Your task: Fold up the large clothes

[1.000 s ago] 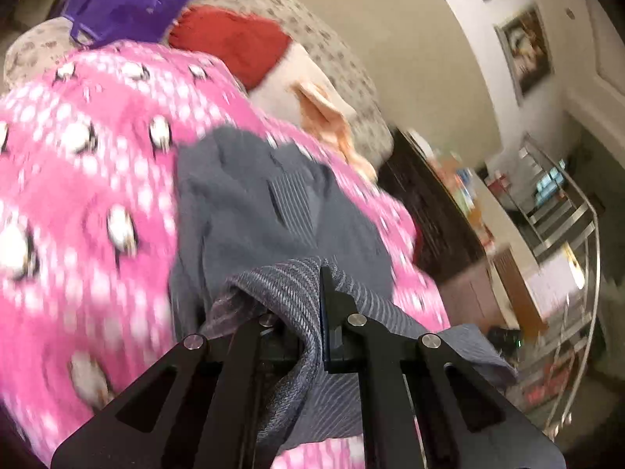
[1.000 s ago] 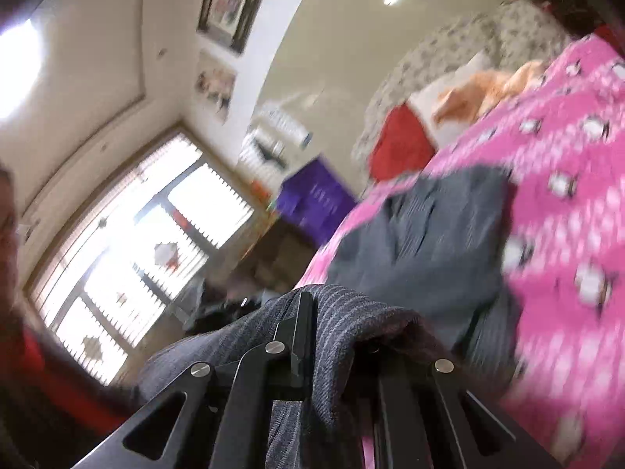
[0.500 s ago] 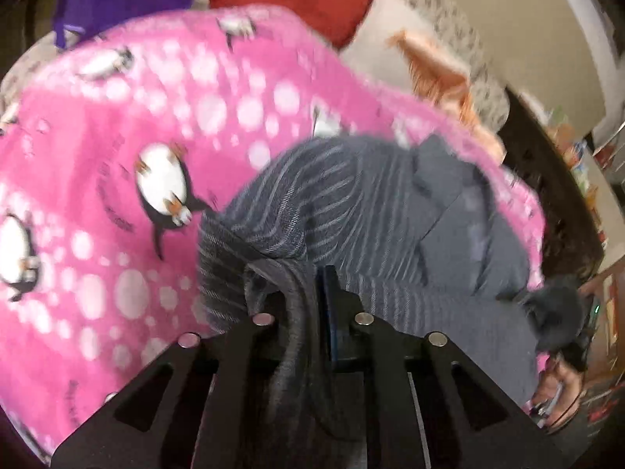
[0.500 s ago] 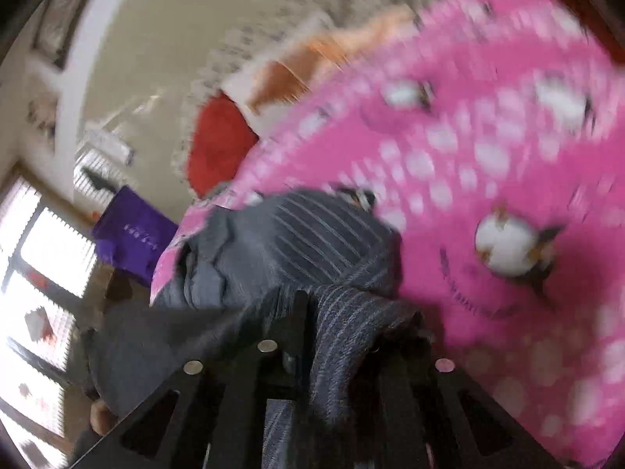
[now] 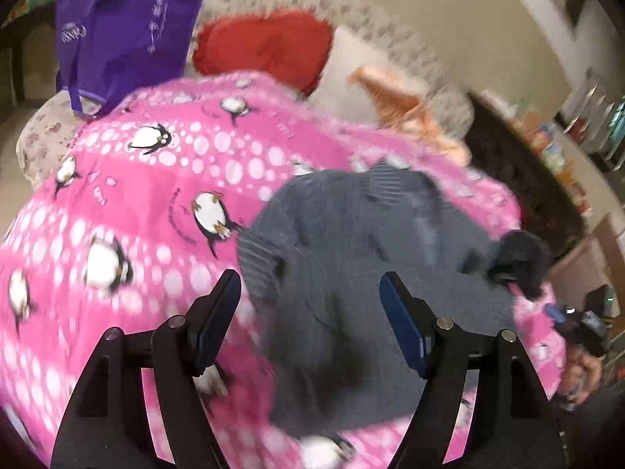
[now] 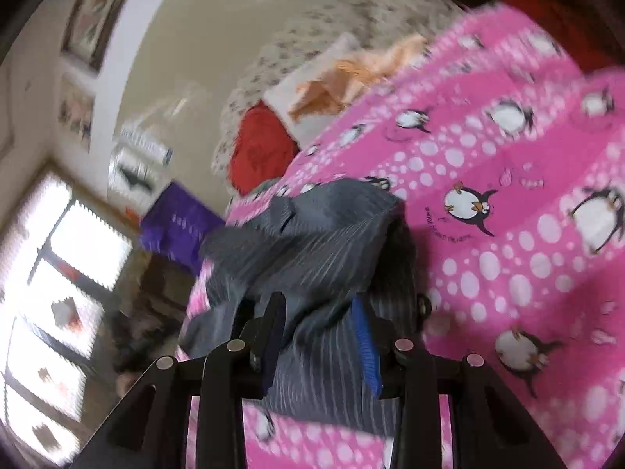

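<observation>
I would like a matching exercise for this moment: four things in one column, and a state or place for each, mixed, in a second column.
Things:
1. left gripper
2. right gripper
3. grey striped garment
4. purple fabric bag

States or places:
A. lying on the pink penguin blanket
B. open wide, holding nothing
C. beyond the blanket's far edge
D. fingers part open, with cloth between them

Pairs: 1-B, 2-D, 3-A, 4-C

Grey garment on penguin blanket
</observation>
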Action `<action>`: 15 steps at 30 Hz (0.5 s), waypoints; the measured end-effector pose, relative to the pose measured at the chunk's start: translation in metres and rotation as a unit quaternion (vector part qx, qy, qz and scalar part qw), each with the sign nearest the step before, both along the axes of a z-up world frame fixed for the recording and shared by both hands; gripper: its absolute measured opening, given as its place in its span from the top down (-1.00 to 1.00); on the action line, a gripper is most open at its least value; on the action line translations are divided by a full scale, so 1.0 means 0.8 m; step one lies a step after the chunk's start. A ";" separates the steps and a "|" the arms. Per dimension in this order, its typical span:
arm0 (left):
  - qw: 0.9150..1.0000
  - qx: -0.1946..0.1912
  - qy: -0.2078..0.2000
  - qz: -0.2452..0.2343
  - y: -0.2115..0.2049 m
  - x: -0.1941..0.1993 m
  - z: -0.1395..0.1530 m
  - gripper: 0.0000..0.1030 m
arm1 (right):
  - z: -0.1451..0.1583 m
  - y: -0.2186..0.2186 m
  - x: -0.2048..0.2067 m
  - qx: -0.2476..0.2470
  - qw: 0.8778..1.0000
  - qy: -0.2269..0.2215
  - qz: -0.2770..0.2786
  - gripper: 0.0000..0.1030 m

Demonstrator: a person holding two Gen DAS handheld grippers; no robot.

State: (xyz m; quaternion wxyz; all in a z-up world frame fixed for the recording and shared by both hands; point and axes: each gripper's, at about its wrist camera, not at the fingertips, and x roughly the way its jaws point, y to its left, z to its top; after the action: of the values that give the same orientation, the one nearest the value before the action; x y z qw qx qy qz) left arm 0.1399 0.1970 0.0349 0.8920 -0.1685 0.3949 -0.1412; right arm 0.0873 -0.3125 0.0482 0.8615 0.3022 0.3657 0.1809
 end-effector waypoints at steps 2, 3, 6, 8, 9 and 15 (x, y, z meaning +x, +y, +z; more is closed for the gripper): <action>1.000 -0.015 -0.008 -0.026 -0.020 -0.031 -0.002 -0.43 | 0.008 0.035 -0.012 -0.051 0.997 -0.016 0.048 0.35; 0.999 -0.009 -0.003 -0.049 -0.038 -0.046 -0.008 -0.29 | 0.009 0.054 -0.014 -0.089 0.994 -0.017 0.068 0.35; 0.992 0.050 0.051 -0.109 -0.108 -0.054 -0.048 0.51 | 0.001 0.118 0.003 -0.181 0.976 -0.011 0.124 0.42; 0.984 0.101 0.082 -0.119 -0.141 -0.038 -0.077 0.52 | -0.012 0.145 0.028 -0.206 0.968 0.010 0.140 0.44; 0.983 0.108 0.095 -0.116 -0.148 -0.027 -0.085 0.52 | -0.024 0.156 0.045 -0.223 0.963 0.026 0.148 0.45; 0.984 0.123 0.097 -0.085 -0.164 0.073 -0.060 0.53 | -0.059 0.190 0.146 -0.309 0.928 0.118 0.172 0.45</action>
State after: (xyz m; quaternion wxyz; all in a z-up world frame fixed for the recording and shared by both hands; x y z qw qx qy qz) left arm 0.1986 0.0656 -0.0132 0.8483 -0.0366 0.5064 -0.1502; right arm 0.2041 -0.1601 0.0007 0.8188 -0.0274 0.5485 0.1670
